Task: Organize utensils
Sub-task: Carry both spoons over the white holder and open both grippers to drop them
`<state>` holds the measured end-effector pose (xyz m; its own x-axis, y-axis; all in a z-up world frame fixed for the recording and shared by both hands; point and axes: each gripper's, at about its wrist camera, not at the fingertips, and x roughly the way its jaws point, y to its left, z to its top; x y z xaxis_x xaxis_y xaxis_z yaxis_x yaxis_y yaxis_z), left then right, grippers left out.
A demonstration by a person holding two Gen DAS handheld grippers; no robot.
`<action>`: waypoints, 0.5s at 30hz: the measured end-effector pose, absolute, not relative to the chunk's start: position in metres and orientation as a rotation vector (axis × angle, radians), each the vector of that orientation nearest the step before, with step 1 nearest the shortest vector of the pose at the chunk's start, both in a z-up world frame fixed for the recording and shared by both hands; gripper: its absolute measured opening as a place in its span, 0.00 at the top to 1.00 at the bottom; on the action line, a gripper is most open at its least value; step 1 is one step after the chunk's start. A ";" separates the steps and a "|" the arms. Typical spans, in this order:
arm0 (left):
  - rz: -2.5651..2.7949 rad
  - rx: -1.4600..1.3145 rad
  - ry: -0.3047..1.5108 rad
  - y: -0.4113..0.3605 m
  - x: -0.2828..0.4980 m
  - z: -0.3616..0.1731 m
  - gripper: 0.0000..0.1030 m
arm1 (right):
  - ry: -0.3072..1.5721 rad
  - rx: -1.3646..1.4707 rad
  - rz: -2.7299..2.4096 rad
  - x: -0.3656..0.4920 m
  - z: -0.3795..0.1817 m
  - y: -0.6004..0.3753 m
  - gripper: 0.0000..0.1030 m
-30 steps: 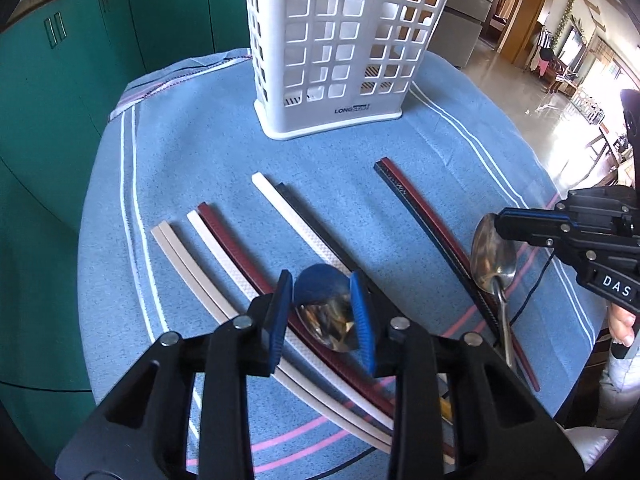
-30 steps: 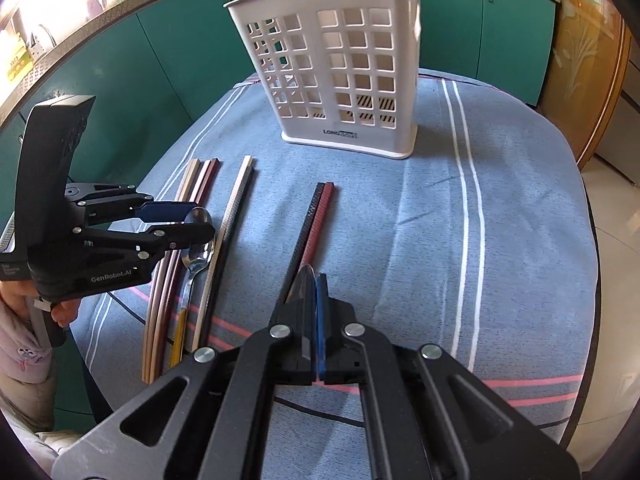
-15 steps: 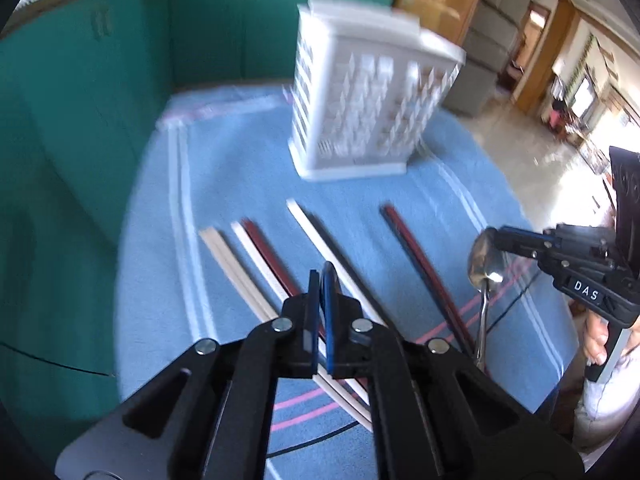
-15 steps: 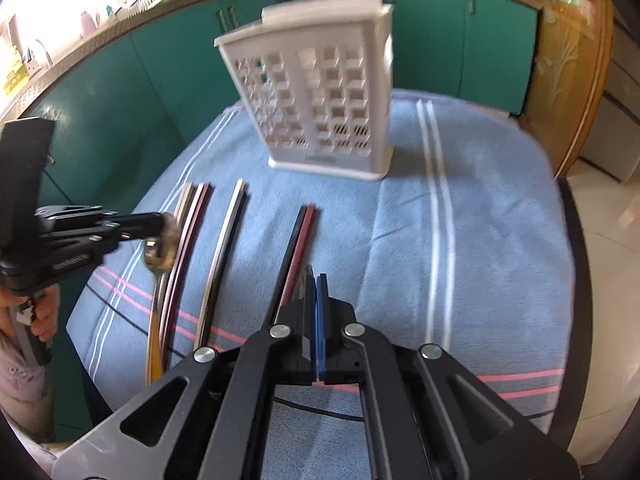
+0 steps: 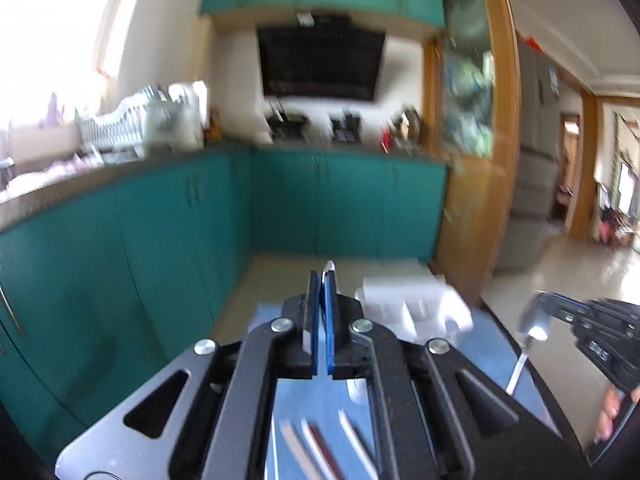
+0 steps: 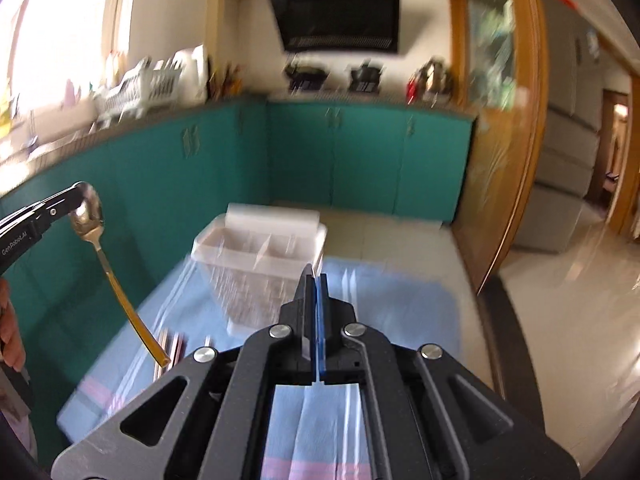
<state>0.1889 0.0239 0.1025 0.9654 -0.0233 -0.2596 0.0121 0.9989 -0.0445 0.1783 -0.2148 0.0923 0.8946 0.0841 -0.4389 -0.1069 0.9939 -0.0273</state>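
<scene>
Both grippers have come up off the worktop (image 6: 400, 308) since a second ago, each carrying a spoon, and the views now look across the kitchen rather than down at the cloth.

Left gripper (image 6: 76, 196): fingers pinched tight on the bowl of the gold-handled spoon (image 6: 108, 276), which hangs handle-down and clear of the cloth, left of the white basket (image 6: 260, 264). Right gripper (image 5: 538, 304): fingers closed on the bowl of the second spoon (image 5: 530, 330), its handle also hanging down, right of the basket.

Handling notes, my judgement: spoons are light, rigid metal, polished and slippery. A pinch on the curved bowl lets the handle swing like a pendulum and could let the spoon slip, so I would move slowly. Handle-first into a basket compartment looks workable.

Chopsticks (image 5: 320, 448) lie on the cloth, blurred; thin, stiff, light, best taken mid-length.
</scene>
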 end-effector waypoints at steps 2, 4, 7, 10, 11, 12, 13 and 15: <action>0.043 -0.020 0.201 0.018 0.207 0.120 0.98 | 0.364 -0.070 0.018 0.193 0.117 -0.214 0.99; 0.078 -0.001 0.165 0.010 0.226 0.128 0.98 | 0.290 -0.084 -0.044 0.213 0.136 -0.213 0.99; 0.133 0.011 0.126 0.001 0.253 0.137 0.98 | 0.218 -0.113 -0.118 0.242 0.148 -0.207 0.99; 0.149 0.026 0.140 -0.009 0.275 0.128 0.98 | 0.205 -0.203 -0.184 0.278 0.137 -0.190 0.99; 0.145 0.032 0.156 -0.013 0.285 0.121 0.98 | 0.212 -0.223 -0.190 0.286 0.131 -0.186 0.99; 0.143 0.035 0.166 -0.015 0.289 0.116 0.98 | 0.220 -0.240 -0.191 0.295 0.123 -0.181 0.99; 0.139 0.040 0.178 -0.019 0.296 0.108 0.98 | 0.230 -0.265 -0.190 0.304 0.112 -0.176 0.99; 0.132 0.053 0.205 -0.024 0.304 0.093 0.97 | 0.255 -0.286 -0.180 0.313 0.092 -0.168 0.99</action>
